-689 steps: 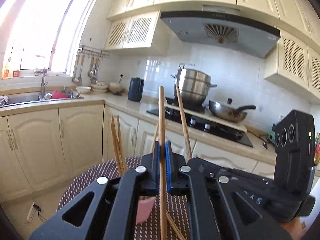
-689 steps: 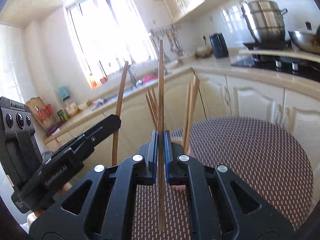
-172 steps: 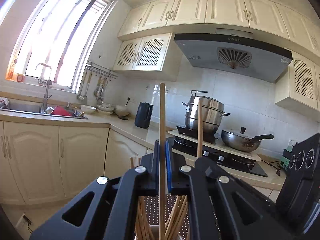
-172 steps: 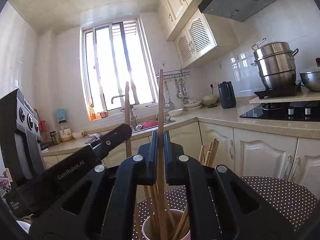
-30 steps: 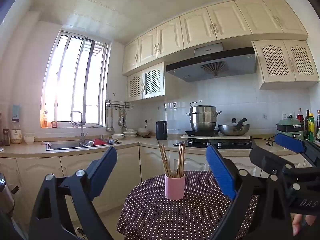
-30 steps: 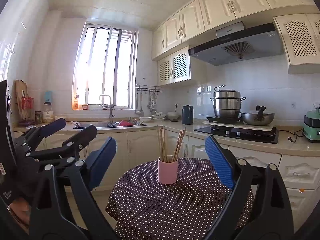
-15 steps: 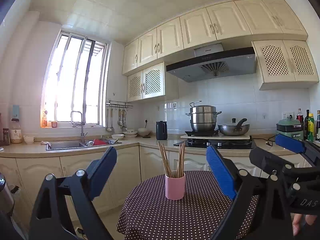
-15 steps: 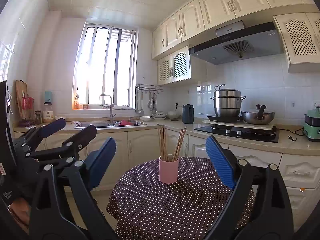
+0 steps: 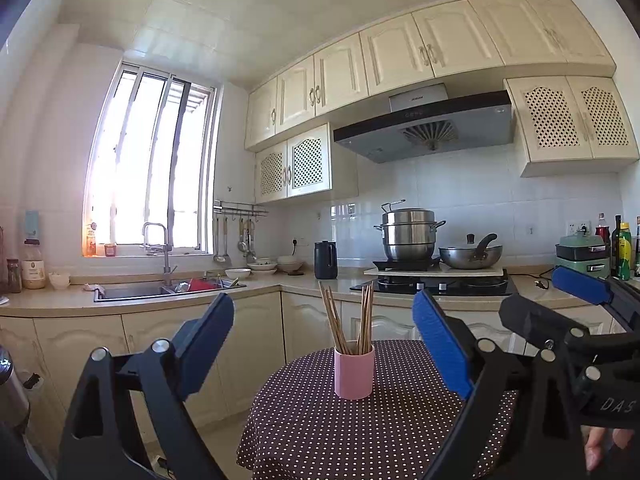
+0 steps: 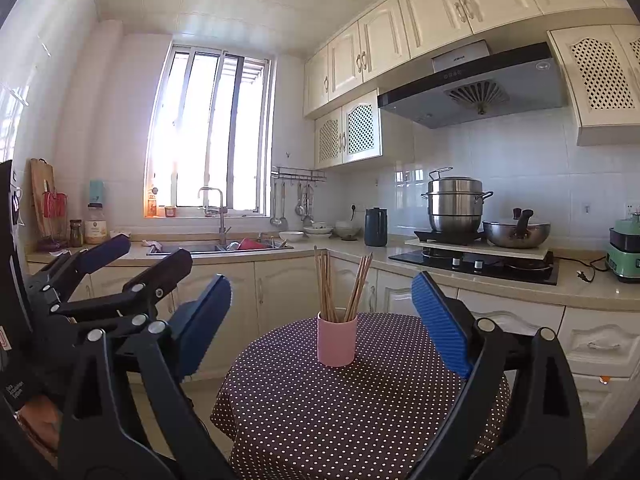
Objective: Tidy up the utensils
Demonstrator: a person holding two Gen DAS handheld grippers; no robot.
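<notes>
Only the right wrist view shows the cutting board [image 10: 41,196] by the wall. The left gripper [image 9: 324,344] and right gripper [image 10: 322,322] gape wide, empty — well back from the pink cylindrical cup [image 9: 354,372] of wooden chopsticks [image 9: 352,318] on the polka-dot round table [image 9: 320,436].

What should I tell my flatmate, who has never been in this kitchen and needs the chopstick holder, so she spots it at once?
Start at the round table with the brown polka-dot cloth in front of the cream cabinets. Near its middle stands a small pink cup, upright, with a bundle of wooden chopsticks sticking out of its top. It is the only thing on that cloth, and the only pink cylinder in view.
</notes>
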